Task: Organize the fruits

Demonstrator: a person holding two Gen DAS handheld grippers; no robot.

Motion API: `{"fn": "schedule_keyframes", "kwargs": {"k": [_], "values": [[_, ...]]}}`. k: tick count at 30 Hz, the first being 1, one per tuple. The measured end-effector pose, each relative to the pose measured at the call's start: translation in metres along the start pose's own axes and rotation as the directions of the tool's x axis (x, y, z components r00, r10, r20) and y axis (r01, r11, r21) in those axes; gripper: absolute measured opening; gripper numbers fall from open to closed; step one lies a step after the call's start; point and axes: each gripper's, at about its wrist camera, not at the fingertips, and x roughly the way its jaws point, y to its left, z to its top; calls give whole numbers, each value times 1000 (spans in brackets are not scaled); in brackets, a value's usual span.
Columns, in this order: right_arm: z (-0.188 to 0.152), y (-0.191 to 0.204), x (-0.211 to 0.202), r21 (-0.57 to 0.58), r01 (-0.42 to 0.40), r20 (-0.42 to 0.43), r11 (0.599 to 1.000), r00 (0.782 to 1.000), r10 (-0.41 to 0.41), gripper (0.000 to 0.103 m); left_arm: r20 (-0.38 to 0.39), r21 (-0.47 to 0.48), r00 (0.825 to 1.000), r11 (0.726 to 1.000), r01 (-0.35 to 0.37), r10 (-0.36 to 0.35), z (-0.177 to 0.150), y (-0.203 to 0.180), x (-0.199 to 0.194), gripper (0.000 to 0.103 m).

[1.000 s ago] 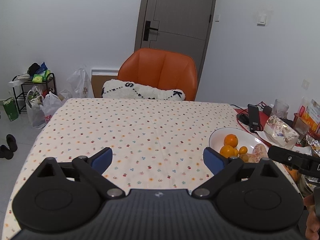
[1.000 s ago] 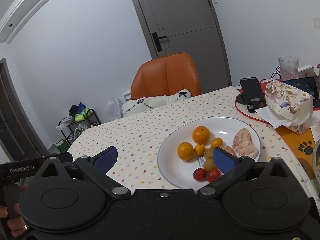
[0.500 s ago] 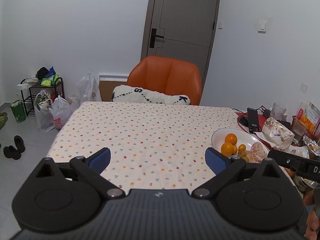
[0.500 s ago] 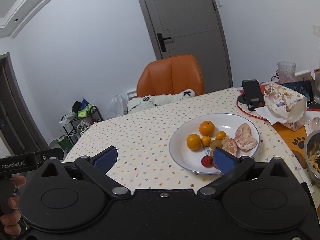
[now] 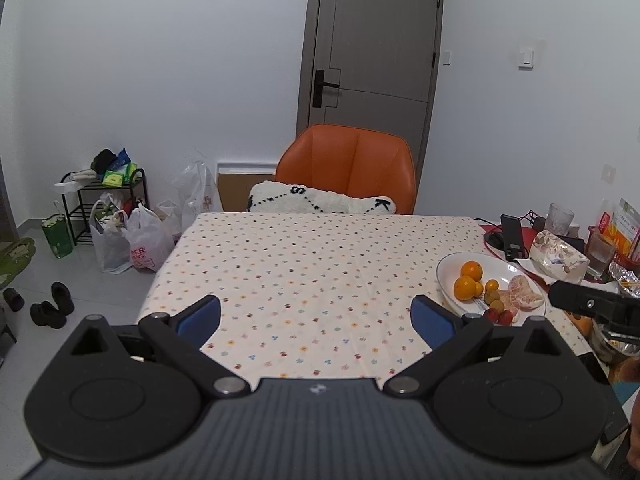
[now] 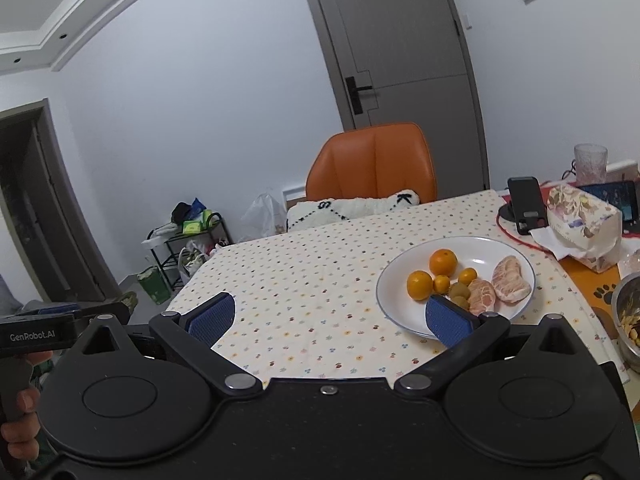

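Hovering: left gripper (image 5: 316, 316) and right gripper (image 6: 328, 318) both hang above the worktop (image 5: 312, 264), touching nothing.
Left gripper: released, its blue pads (image 5: 199, 315) spread wide, nothing between them; only spotted cloth shows in the gap.
Right gripper: released too, pads (image 6: 211, 317) wide apart and empty; in its own view the right-side pad overlaps the plate's near rim, whether above or touching I cannot tell.
Plate (image 6: 516, 256): white, round, on the worktop's right side, right of both grippers.
Oranges (image 6: 443, 262): two large ones on the plate's left half, one farther back, one nearer (image 6: 420, 285), close together.
Small oranges (image 6: 467, 276): two, just right of the large pair.
Green fruits (image 6: 459, 290): two small ones, touching, toward the plate's near side.
Peeled segments (image 6: 511, 284): two pale pink pieces lying side by side on the plate's right half.
Red fruits (image 5: 499, 315): two small ones at the plate's near rim, seen from the left wrist; hidden behind the pad in the right view.
Phone (image 6: 527, 205): upright on a stand beyond the plate.
Tissue pack (image 6: 584, 230): flowered, right of the plate, apart from it.
Metal bowl (image 6: 626, 316): at the right edge, contents unclear.
Chair (image 5: 347, 168): orange, at the worktop's far side, a white cushion (image 5: 320, 200) on it.
Hand (image 6: 20, 420): grips the left gripper's handle at the lower left of the right view.
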Motion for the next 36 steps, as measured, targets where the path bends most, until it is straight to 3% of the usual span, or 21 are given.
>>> {"fn": "schedule_keyframes", "kwargs": {"k": [10, 21, 36], "values": [[-1, 22, -22, -38, -24, 12, 999, 1000, 24, 103, 25, -3, 1000, 1000, 3, -3, -4, 15, -26, 100], [-11, 33, -28, -69, -28, -30, 997, 999, 26, 103, 31, -7, 999, 1000, 10, -10, -10, 23, -37, 100], [-20, 34, -31, -67, 2, -58, 998, 998, -6, 103, -28, 34, 1000, 999, 14, -13, -25, 15, -27, 101]]}}
